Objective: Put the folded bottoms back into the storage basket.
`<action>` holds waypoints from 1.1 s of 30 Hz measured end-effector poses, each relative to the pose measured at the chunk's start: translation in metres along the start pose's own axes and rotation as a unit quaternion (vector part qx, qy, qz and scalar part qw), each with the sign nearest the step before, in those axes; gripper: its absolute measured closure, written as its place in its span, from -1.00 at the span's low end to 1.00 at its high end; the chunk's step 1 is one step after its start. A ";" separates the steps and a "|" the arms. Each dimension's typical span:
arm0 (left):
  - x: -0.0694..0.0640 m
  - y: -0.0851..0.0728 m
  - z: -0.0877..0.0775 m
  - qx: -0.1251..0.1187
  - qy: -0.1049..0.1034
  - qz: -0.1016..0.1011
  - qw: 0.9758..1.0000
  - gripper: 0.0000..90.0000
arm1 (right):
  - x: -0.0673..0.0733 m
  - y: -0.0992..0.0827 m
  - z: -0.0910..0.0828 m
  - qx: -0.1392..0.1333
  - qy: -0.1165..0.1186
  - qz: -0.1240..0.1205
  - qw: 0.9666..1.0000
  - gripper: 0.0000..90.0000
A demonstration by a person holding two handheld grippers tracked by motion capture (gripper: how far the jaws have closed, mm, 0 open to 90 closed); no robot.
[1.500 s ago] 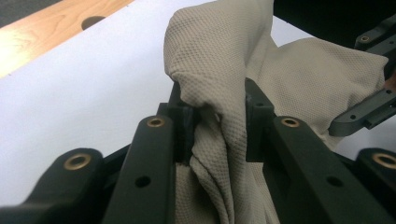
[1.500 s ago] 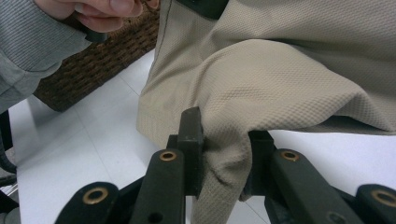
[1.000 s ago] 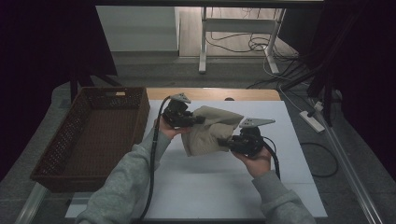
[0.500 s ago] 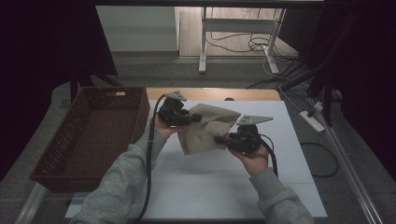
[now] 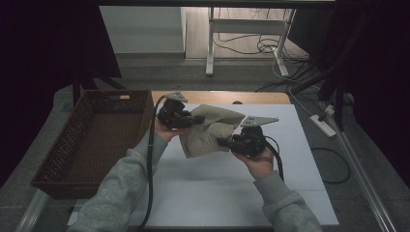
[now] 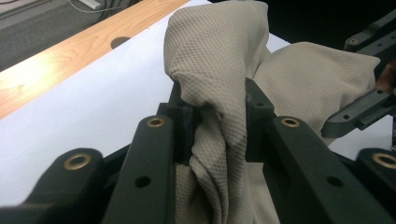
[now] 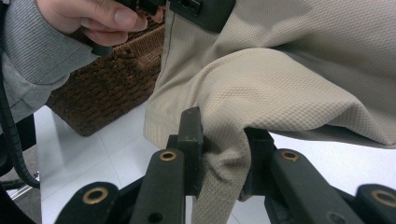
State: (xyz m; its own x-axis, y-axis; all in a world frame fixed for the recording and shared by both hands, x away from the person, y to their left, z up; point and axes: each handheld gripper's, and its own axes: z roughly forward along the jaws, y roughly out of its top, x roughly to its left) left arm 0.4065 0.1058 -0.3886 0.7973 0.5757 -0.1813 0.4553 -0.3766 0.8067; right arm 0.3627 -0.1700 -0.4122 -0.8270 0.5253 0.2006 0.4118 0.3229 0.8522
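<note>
While both grippers clamp the cloth (image 5: 211, 131), the wicker basket (image 5: 72, 159) holds nothing.

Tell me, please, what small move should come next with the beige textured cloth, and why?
Probably carry the beige textured cloth sideways toward the brown wicker basket. The left gripper and the right gripper each pinch a fold, the cloth hangs off the white table, and the basket sits open just beside the left hand.

Light: dim overall, brightest on the white table (image 5: 208, 193) beside the basket (image 5: 92, 140).
Surroundings: near black left of and beyond the basket.
Focus: cloth (image 6: 219, 60) weave crisp in both gripper views.
Blur: nearest jaws soft.
</note>
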 end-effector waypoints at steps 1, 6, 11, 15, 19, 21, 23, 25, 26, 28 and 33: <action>0.000 0.000 -0.001 0.000 0.001 0.000 1.000 0.57 | 0.000 0.001 0.001 -0.001 0.001 0.000 1.000 0.64; 0.001 0.000 -0.008 -0.003 0.005 -0.001 1.000 0.57 | 0.002 0.005 0.004 -0.003 0.005 -0.003 1.000 0.64; 0.004 0.000 -0.016 -0.007 0.007 -0.003 1.000 0.57 | 0.006 0.010 0.008 -0.007 0.009 -0.006 1.000 0.64; 0.006 0.001 -0.024 -0.009 0.009 -0.002 1.000 0.57 | 0.010 0.016 0.011 -0.007 0.010 -0.012 1.000 0.64; 0.009 0.001 -0.031 -0.010 0.013 -0.001 1.000 0.57 | 0.013 0.022 0.016 -0.008 0.012 -0.014 1.000 0.64; 0.011 0.001 -0.035 -0.010 0.015 0.000 1.000 0.57 | 0.014 0.025 0.019 -0.009 0.014 -0.013 1.000 0.64; 0.013 0.001 -0.039 -0.010 0.017 0.001 1.000 0.57 | 0.015 0.027 0.023 -0.010 0.016 -0.013 1.000 0.64; 0.015 0.000 -0.043 -0.011 0.019 0.000 1.000 0.57 | 0.017 0.030 0.026 -0.011 0.018 -0.013 1.000 0.64; 0.016 0.000 -0.045 -0.011 0.019 0.000 1.000 0.57 | 0.018 0.031 0.028 -0.011 0.019 -0.013 1.000 0.64; 0.018 -0.001 -0.049 -0.011 0.022 -0.002 1.000 0.57 | 0.019 0.034 0.031 -0.011 0.021 -0.015 1.000 0.64; 0.024 -0.004 -0.059 -0.015 0.027 -0.005 1.000 0.57 | 0.024 0.042 0.041 -0.012 0.026 -0.020 0.999 0.64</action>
State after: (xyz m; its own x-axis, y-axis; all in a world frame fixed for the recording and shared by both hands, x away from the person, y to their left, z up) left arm 0.4005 0.1641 -0.3624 0.7699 0.6182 -0.1585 0.4501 -0.3498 0.8216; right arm 0.3756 -0.1114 -0.3915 -0.8618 0.4703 0.1900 0.3685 0.3230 0.8717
